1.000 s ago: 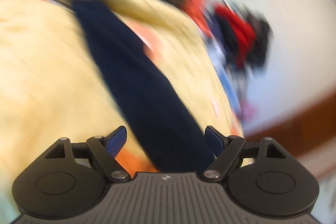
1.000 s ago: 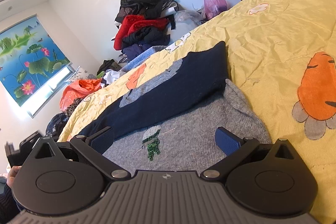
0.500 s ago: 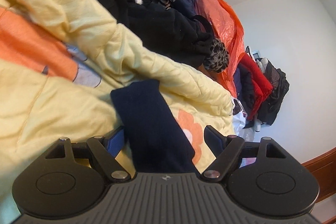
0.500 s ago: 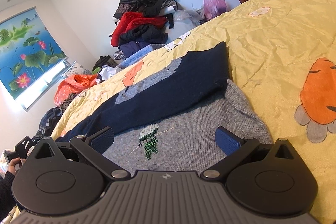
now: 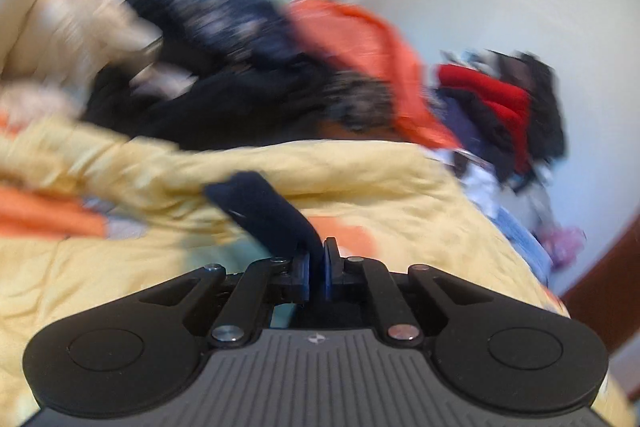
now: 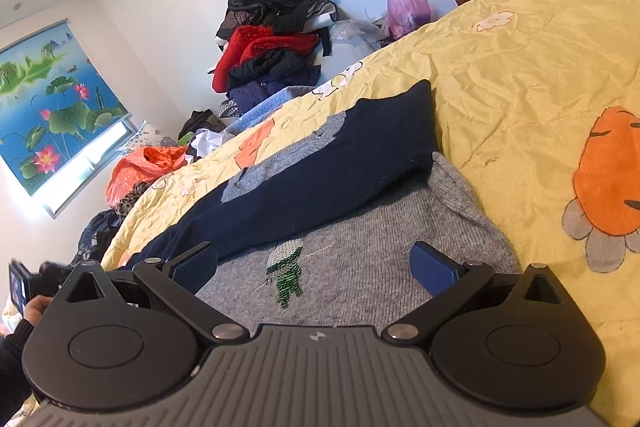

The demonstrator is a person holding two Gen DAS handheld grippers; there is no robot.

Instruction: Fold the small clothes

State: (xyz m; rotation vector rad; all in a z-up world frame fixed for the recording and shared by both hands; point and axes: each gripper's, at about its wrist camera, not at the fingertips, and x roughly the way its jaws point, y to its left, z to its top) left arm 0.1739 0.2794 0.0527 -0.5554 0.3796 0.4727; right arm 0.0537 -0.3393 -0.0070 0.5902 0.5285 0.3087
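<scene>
One grey sweater (image 6: 360, 259), navy sleeve (image 5: 272, 215) pinched by just-closed left tongs (image 5: 319, 267); right tongs (image 6: 314, 267) spread.

Black claw (image 6: 314, 269) with ribbed grey body, silver screws, blue textured pads (image 6: 434, 267); dark sleeve (image 6: 12, 347)

Daylit; left view motion-blurred, right view sharp.

Left tongs (image 5: 316, 269) clamped (right tongs (image 6: 314, 267) agape)
</scene>
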